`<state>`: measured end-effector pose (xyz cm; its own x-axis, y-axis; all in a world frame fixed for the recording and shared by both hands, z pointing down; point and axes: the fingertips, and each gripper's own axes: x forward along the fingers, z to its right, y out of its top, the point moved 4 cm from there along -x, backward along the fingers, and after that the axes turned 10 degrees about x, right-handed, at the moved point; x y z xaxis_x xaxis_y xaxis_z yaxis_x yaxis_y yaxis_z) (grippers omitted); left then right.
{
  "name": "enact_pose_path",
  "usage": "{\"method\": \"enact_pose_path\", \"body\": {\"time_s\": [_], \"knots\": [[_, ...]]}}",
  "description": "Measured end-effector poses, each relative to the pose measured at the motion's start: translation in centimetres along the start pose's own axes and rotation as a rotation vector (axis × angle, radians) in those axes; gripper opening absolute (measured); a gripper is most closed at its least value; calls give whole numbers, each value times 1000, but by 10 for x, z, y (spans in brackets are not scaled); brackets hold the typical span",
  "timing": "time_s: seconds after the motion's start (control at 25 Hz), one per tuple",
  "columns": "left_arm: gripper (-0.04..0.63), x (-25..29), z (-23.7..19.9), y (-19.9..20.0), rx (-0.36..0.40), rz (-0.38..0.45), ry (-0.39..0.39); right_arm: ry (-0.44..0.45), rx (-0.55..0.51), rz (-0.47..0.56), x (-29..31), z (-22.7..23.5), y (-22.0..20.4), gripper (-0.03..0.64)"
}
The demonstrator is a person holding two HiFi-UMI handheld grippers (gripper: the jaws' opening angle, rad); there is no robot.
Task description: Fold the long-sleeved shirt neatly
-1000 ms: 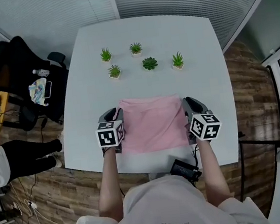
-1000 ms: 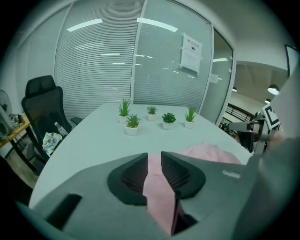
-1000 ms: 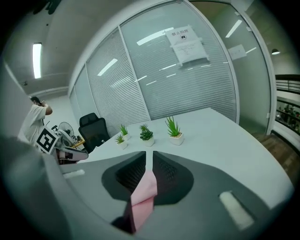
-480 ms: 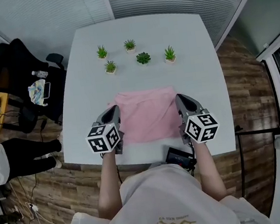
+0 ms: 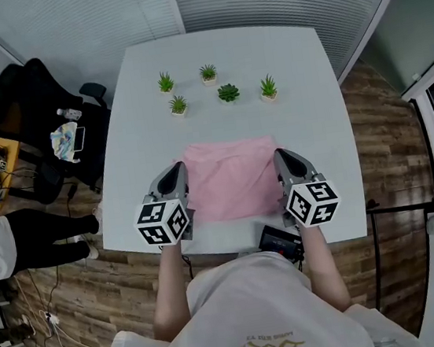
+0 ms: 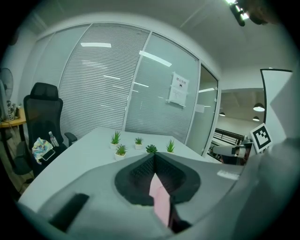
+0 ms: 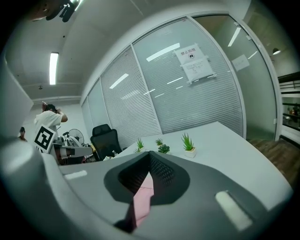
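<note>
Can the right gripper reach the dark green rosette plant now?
Likely not yet: the right gripper is shut on the pink cloth shirt. Only bare white table lies between it and the dark green rosette plant, so after release, probably.

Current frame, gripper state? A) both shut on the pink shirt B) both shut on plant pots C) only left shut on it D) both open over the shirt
A: the left gripper and right gripper each show closed jaws with pink shirt fabric pinched between them, one at each side edge.
</note>
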<state>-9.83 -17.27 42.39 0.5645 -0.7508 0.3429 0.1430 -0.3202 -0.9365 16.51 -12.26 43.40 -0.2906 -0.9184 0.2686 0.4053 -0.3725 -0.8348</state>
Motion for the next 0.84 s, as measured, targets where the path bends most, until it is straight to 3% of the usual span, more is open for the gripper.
{"method": "enact_pose_path", "body": {"time_s": [0.48,0.84], "knots": [[9,-6,0,-4,5,9,-20,-7,-3,5,1,-4,-6,9],[9,-13,-3,-7,57,3,-34,54,-35,-27,7,-21,-16,9]]}}
